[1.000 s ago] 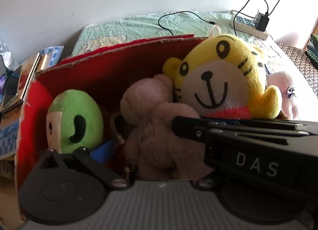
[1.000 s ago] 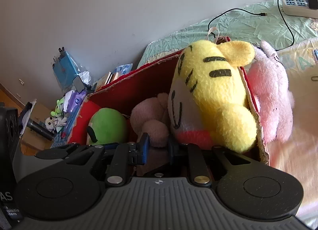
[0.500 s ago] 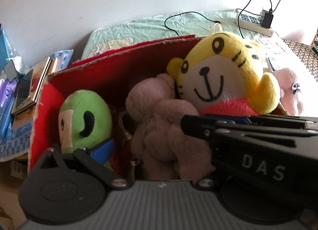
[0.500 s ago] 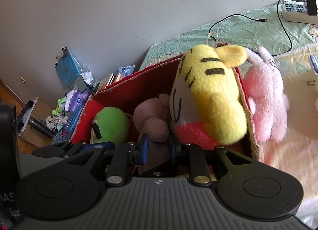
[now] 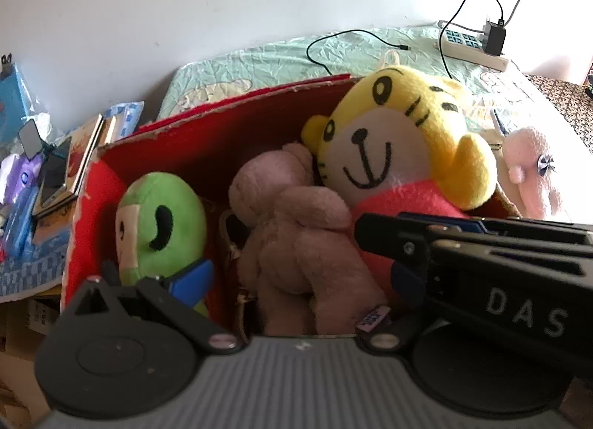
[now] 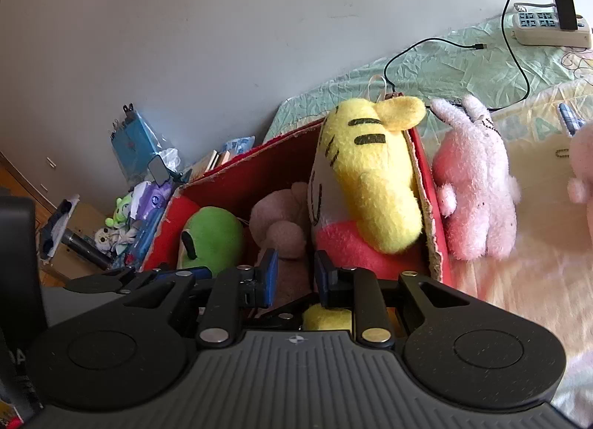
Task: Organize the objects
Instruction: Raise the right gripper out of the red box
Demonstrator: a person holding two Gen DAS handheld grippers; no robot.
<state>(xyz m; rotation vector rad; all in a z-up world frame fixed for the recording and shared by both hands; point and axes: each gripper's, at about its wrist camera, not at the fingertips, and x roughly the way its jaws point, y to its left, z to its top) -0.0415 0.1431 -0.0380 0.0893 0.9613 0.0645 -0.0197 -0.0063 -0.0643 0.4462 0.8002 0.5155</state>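
At the near edge of the red box (image 6: 433, 221), the right hand-held gripper (image 6: 292, 277) hangs released with parted blue pads, the left hand-held gripper (image 5: 296, 277) spread wide, before the brown bear (image 5: 296, 228), green plush (image 5: 163, 221) and yellow tiger (image 6: 367, 184) inside, a pink plush (image 6: 478, 188) on the bed (image 6: 526, 288) just outside.

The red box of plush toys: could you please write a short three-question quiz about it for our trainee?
1. True or false: the pink rabbit plush lies inside the red box.
2. Which toy sits between the green plush and the yellow tiger plush? A) brown bear B) pink rabbit plush C) a toy car
3. In the left wrist view, how many plush toys show inside the red box?
Key: 1 false, it lies outside against the box's wall; 2 A; 3 three.
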